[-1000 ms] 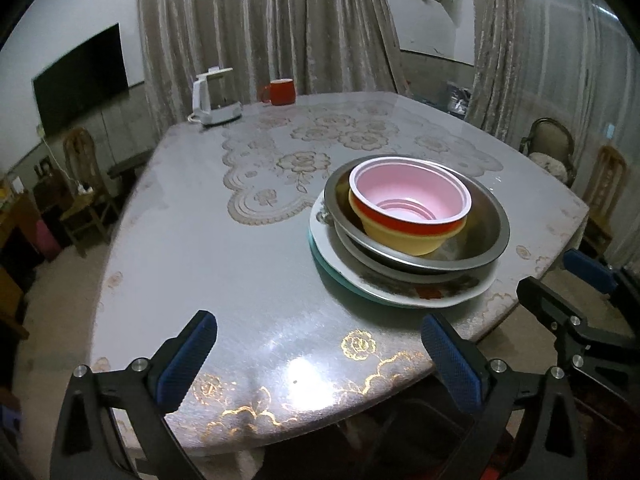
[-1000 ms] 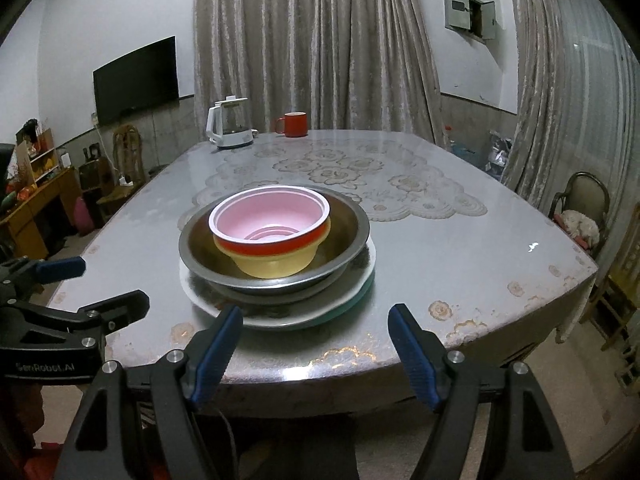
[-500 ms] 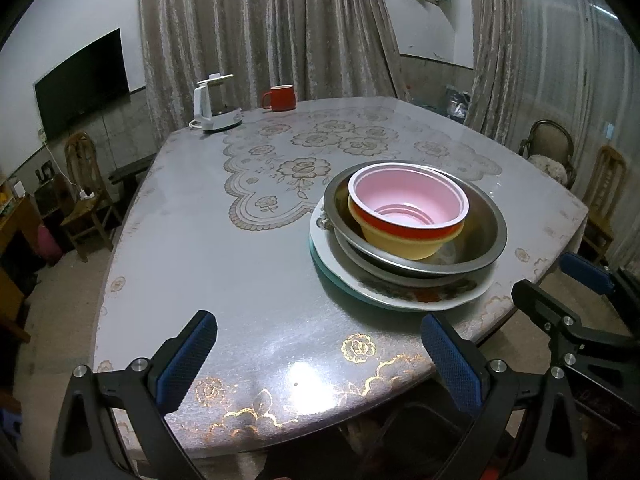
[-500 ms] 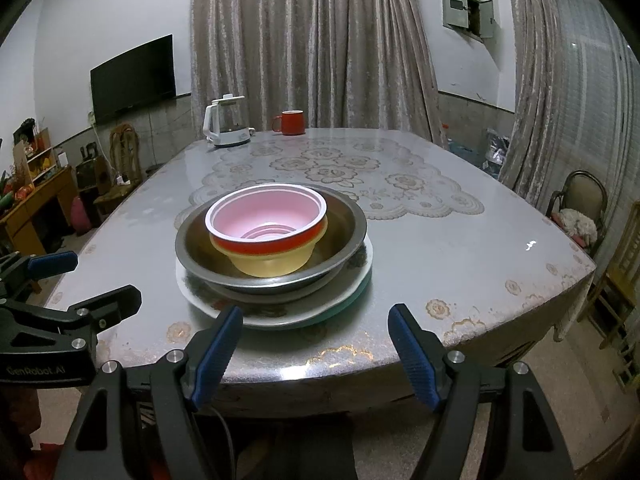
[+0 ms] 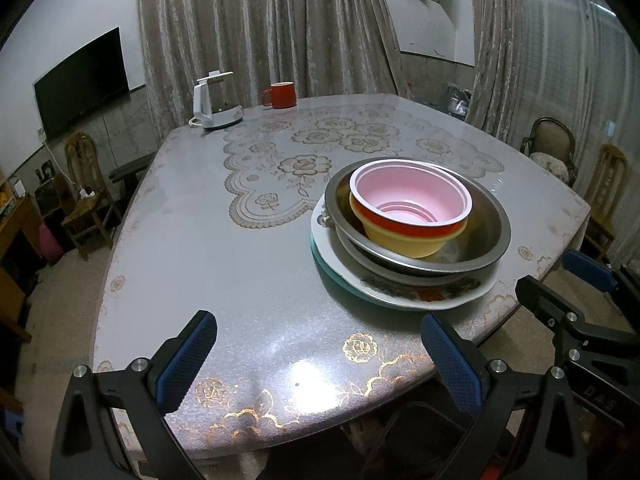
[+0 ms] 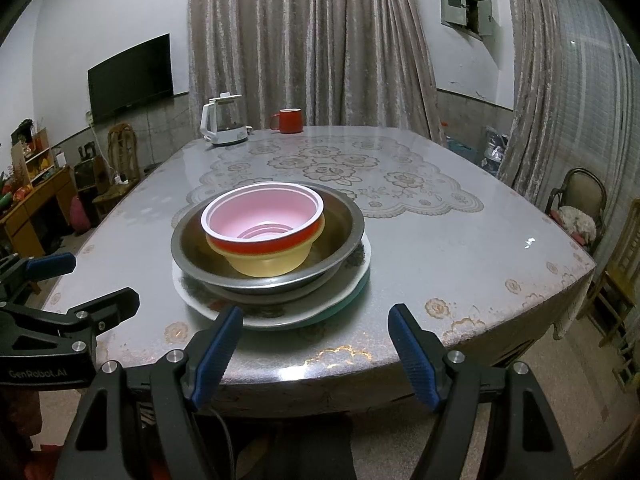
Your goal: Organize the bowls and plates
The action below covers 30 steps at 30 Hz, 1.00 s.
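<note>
Stack is sitting near the table's [image 6: 460, 248] near edge: pink bowl [image 6: 262, 216] in yellow bowl [image 6: 272, 262], in steel basin [image 6: 340, 220], on plates [image 6: 280, 314]. Left gripper [image 5: 316, 364] and right gripper [image 6: 314, 354] are hovering wide open, empty. Nesting looks complete; next, retreating or lifting calls for a rim grasp.

I can't see the teal plate [image 6: 357, 289] beyond a sliver under the white plate [image 6: 280, 316]. The yellow bowl [image 6: 272, 264] hides the steel bowl's [image 6: 344, 224] bottom. Gripper handles are cut off by the bottom edge.
</note>
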Motion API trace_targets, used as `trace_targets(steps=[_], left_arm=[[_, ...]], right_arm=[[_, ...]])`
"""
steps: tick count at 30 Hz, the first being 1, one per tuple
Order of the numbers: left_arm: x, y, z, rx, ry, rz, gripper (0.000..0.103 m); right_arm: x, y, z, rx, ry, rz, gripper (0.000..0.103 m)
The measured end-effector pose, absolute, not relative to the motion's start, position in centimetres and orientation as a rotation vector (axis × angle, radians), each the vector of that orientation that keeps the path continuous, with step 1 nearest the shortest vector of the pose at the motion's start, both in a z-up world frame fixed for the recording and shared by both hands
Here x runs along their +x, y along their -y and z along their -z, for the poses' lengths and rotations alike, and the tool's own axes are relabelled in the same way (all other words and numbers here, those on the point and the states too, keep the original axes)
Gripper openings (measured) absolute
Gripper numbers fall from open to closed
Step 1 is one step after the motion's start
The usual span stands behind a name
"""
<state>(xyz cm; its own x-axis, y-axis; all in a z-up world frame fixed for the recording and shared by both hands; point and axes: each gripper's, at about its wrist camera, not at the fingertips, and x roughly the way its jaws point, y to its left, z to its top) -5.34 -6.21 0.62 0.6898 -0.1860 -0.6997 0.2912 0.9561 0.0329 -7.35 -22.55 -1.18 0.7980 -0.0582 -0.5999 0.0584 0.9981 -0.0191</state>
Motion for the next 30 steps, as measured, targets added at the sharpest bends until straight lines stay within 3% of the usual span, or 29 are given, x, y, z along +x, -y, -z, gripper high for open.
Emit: trace_targets(steps=[30], left_arm=[[-4.41,6.57,-0.04,0.133,-0.784,0.278,0.102]], right_arm=[[-6.85,22.99,1.46,0.008,-0.656,0.068,0.076]])
